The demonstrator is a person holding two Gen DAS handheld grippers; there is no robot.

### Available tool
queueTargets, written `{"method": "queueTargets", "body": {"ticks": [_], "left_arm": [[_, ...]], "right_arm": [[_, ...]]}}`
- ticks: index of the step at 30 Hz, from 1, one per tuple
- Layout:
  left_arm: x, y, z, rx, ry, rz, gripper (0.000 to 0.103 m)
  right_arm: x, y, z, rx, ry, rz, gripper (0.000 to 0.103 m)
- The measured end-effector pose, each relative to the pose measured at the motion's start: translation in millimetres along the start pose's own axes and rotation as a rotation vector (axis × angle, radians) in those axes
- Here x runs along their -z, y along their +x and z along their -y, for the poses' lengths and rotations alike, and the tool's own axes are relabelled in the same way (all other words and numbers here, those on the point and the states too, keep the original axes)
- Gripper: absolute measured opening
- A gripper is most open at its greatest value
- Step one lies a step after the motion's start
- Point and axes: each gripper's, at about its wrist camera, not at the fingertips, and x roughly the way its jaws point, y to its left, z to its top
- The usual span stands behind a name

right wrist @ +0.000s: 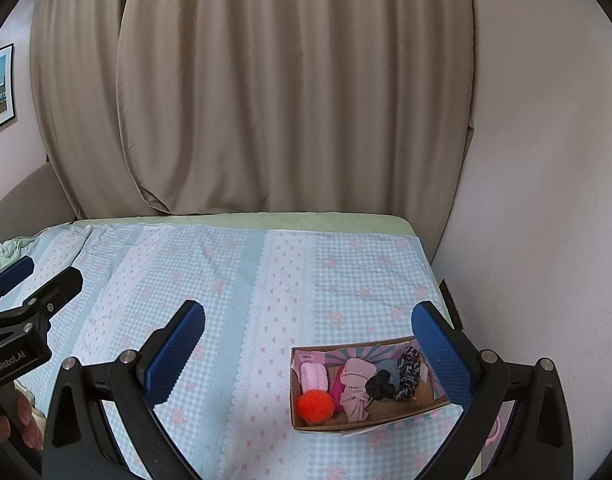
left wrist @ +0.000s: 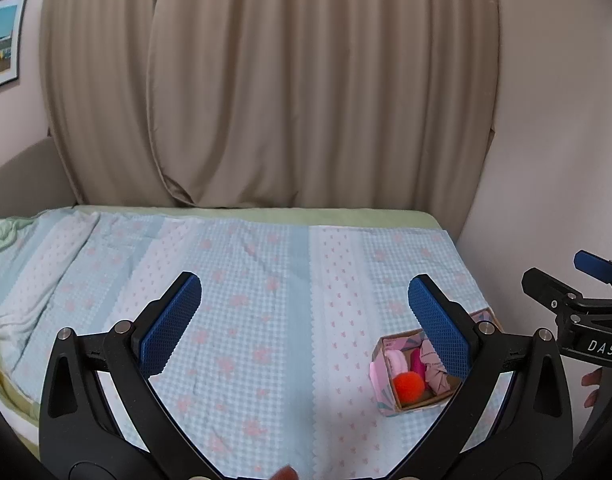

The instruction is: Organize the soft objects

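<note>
Blue gingham bedspread [right wrist: 226, 280] under box [right wrist: 401, 422] of soft scrunchies [right wrist: 409, 368], both grippers' fingers [left wrist: 174, 320] [right wrist: 178, 352] wide apart, empty.

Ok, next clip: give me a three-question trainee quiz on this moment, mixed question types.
1. True or false: the orange pom-pom lies inside the cardboard box.
2. Multiple choice: the left gripper and right gripper are A) both open and empty, B) both shut on scrunchies, C) one open, one shut.
3. Short answer: which dark item lies between the dusty-pink fabric piece and the patterned dark scrunchie?

Key:
1. True; it sits at the box's left end, beside the pale pink fuzzy item.
2. A.
3. The black scrunchie.
</note>
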Motion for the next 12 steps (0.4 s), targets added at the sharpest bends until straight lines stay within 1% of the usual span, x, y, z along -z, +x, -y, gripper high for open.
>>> {"method": "queueTargets", "body": {"ticks": [7,12], "left_arm": [[-1,5,-8,-0.006,-0.025,-0.015,0.103],[-1,9,-13,-0.043,-0.008,-0.003,0.103]], "right_arm": [[-1,4,-3,0.004,0.001,-0.009,0.103],[-2,7,-8,0.013,0.006,-0.018,0.103]]}}
